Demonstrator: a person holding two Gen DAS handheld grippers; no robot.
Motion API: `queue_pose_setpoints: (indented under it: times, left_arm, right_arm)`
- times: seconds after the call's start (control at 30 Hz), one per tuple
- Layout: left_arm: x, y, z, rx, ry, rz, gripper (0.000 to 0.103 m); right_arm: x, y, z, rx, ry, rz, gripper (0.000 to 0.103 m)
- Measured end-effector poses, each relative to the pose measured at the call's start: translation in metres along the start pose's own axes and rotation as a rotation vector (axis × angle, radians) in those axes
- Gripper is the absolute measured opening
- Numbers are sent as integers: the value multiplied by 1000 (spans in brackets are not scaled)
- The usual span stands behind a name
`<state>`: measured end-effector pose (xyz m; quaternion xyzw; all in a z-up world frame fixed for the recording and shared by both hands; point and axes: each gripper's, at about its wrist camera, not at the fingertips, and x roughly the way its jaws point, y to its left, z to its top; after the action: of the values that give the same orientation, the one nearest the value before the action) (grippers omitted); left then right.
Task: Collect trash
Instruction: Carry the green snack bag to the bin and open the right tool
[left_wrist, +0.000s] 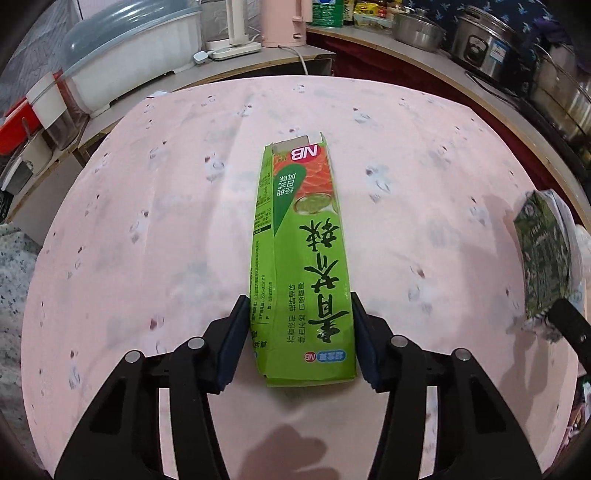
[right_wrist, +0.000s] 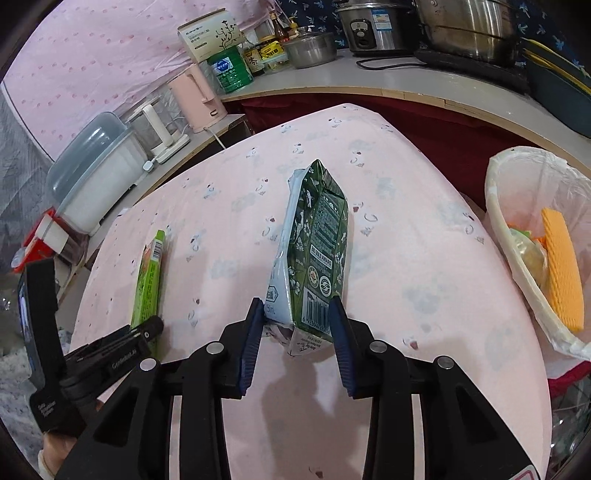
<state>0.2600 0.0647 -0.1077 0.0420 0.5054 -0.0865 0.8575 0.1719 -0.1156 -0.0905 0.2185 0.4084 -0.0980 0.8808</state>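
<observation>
A table (left_wrist: 147, 221) under a pink cloth printed with small flowers fills the middle of the room, and a curved grey counter (right_wrist: 332, 79) runs behind it. On the counter stand steel pots (right_wrist: 469, 26), a rice cooker (right_wrist: 373, 26), a steel bowl (right_wrist: 312, 48) and a green tin (right_wrist: 229, 70), with a pink kettle (right_wrist: 197, 98) and a lidded plastic box (right_wrist: 96, 170) to the left. A pink dotted curtain (right_wrist: 92, 55) hangs behind.

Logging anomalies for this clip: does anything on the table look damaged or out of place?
Yes. The green box between the left gripper fingers is flattened, its far flap torn open. The dark green carton in the right gripper is crumpled. Both are rubbish.
</observation>
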Motion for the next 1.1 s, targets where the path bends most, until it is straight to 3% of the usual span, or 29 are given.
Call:
queue_pose_setpoints:
  times: [0.17, 0.23, 0.33, 0.47, 0.63, 0.8, 1.1]
  left_arm:
    - [-29, -12, -19, 18, -23, -36, 53]
    - [-34, -15, -18, 21, -44, -16, 71]
    - [-32, -19, -14, 17, -47, -3, 75]
    - [-16, -20, -10, -1, -15, 0, 74]
    - [-4, -15, -12, -18, 10, -6, 53]
    - [-13, -13, -10, -24, 2, -35, 52]
    - [-54, -35, -10, -9, -65, -88, 51]
  right_arm:
    - [-16, -4, -21, -16, 17, 5, 34]
    - [-19, -6, -23, -20, 22, 4, 33]
    - [-20, -8, -23, -18, 23, 0, 33]
    - [-15, -7, -15, -17, 19, -22, 40]
    - [-5, -8, -4, -9, 20, -39, 44]
    - [-2, -10, 3, -4, 16, -30, 39]
    - [-39, -21, 6, 25, -70, -14, 34]
